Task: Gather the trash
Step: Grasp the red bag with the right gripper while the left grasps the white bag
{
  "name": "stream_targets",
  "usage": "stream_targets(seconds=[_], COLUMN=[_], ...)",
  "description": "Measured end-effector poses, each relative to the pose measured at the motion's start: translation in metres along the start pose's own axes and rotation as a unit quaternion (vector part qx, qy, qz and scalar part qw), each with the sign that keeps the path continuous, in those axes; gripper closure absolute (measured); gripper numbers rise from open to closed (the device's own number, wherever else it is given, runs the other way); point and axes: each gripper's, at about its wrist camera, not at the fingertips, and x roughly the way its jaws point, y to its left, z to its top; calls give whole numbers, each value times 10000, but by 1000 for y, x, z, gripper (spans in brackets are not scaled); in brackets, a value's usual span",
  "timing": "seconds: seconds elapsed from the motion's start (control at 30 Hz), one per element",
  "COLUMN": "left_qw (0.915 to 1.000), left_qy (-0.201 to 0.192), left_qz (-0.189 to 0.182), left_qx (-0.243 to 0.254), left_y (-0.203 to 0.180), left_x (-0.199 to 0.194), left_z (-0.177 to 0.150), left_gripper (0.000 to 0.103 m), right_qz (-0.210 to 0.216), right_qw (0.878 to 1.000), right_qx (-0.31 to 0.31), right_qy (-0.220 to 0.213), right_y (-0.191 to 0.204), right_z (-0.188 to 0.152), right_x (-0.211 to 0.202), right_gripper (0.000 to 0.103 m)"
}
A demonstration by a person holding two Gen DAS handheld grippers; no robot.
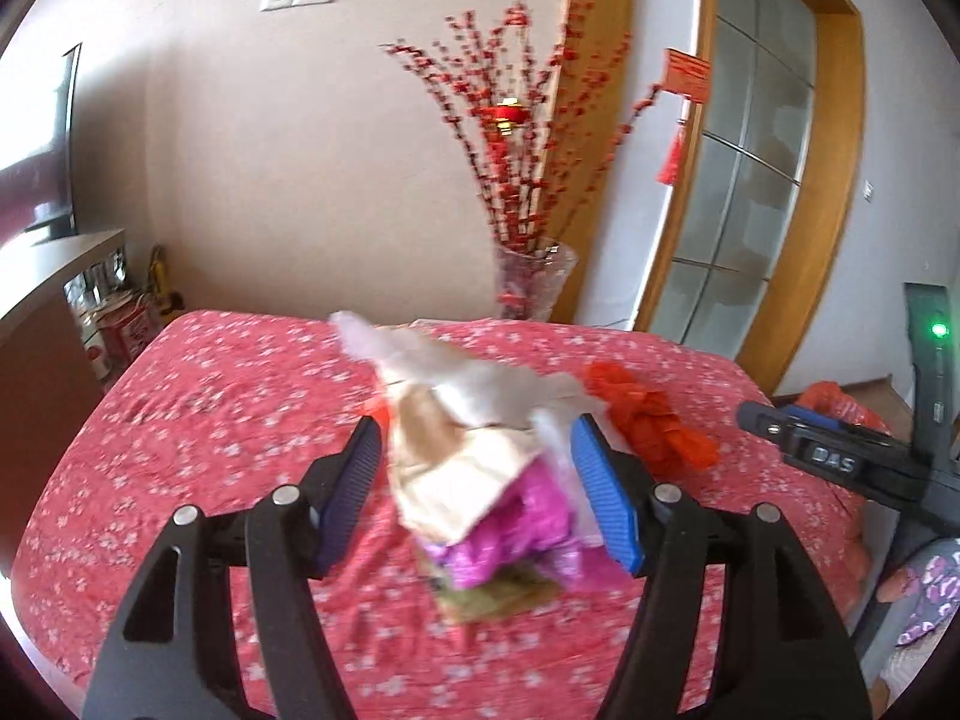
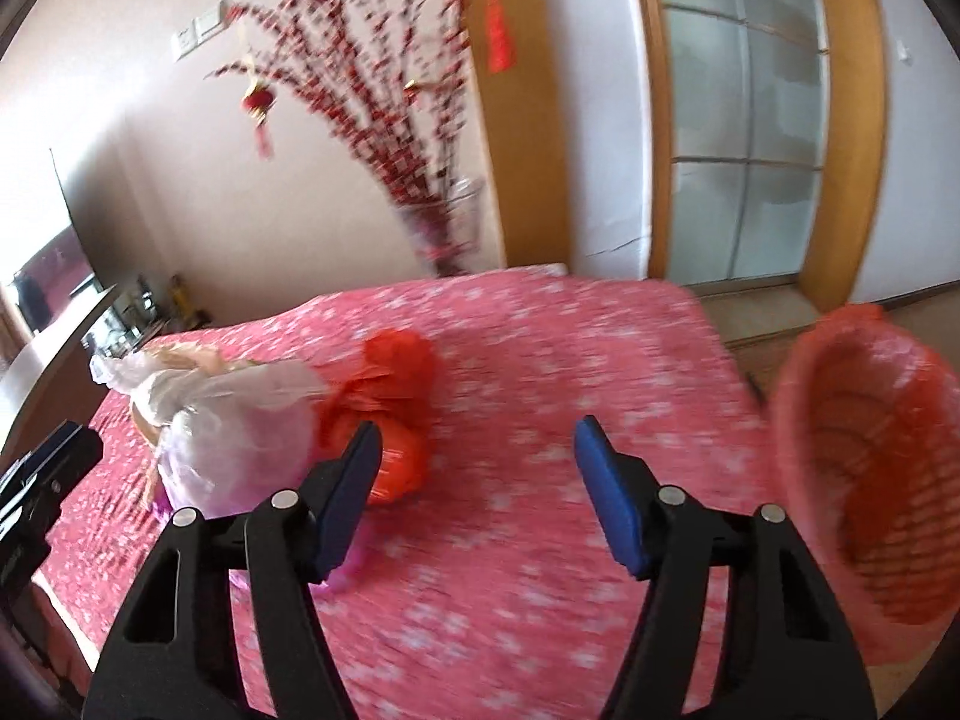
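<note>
A pile of trash (image 1: 468, 468) lies on the pink floral tablecloth (image 1: 210, 420): a white plastic bag, beige paper and a magenta wrapper. My left gripper (image 1: 480, 486) is open, its blue fingers on either side of the pile, not closed on it. A crumpled red plastic bag (image 1: 651, 426) lies to the right of the pile. In the right wrist view the white bag (image 2: 228, 420) and the red bag (image 2: 384, 408) lie at the left. My right gripper (image 2: 477, 492) is open and empty above the tablecloth (image 2: 540, 360). A red-lined wicker basket (image 2: 870, 480) is at the right.
A glass vase of red berry branches (image 1: 534, 282) stands behind the table's far edge. A low cabinet (image 1: 42, 324) stands at the left. A wood-framed glass door (image 1: 750, 180) is at the right. My right gripper's body (image 1: 840, 462) shows at the right of the left wrist view.
</note>
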Motion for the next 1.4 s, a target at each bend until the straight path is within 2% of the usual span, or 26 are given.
stream_targets(seconds=[0.23, 0.53, 0.57, 0.63, 0.67, 0.8, 1.03, 1.27, 1.4], left_qw=[9997, 9992, 9991, 9990, 9990, 9982, 9968, 9963, 9955], left_qy=[60, 71, 76, 106, 121, 209, 330, 554, 787], left_qz=[-17, -205, -230, -276, -297, -433, -549, -385, -218], left_qx=[-249, -342, -340, -321, -320, -355, -470, -530, -486], left_y=[22, 28, 27, 24, 22, 15, 6, 0, 1], left_x=[5, 7, 8, 12, 14, 23, 42, 69, 87], left_z=[-5, -5, -5, -3, -3, 0, 11, 24, 27], left_gripper=[38, 38, 38, 38, 38, 38, 39, 43, 53], right_qz=[25, -61, -47, 58, 93, 77, -64, -78, -45], right_qw=[9995, 9973, 9971, 9961, 9957, 9961, 9974, 9978, 9979], right_qx=[-217, -399, -410, -486, -516, -534, -448, -316, -268], right_qy=[228, 609, 637, 734, 770, 697, 558, 575, 585], right_y=[31, 43, 43, 43, 44, 39, 18, 1, -5], right_z=[8, 1, -1, -4, -5, -7, -12, -19, -22], right_x=[37, 67, 68, 72, 73, 66, 48, 41, 39], right_gripper=[38, 39, 41, 55, 57, 66, 68, 68, 68])
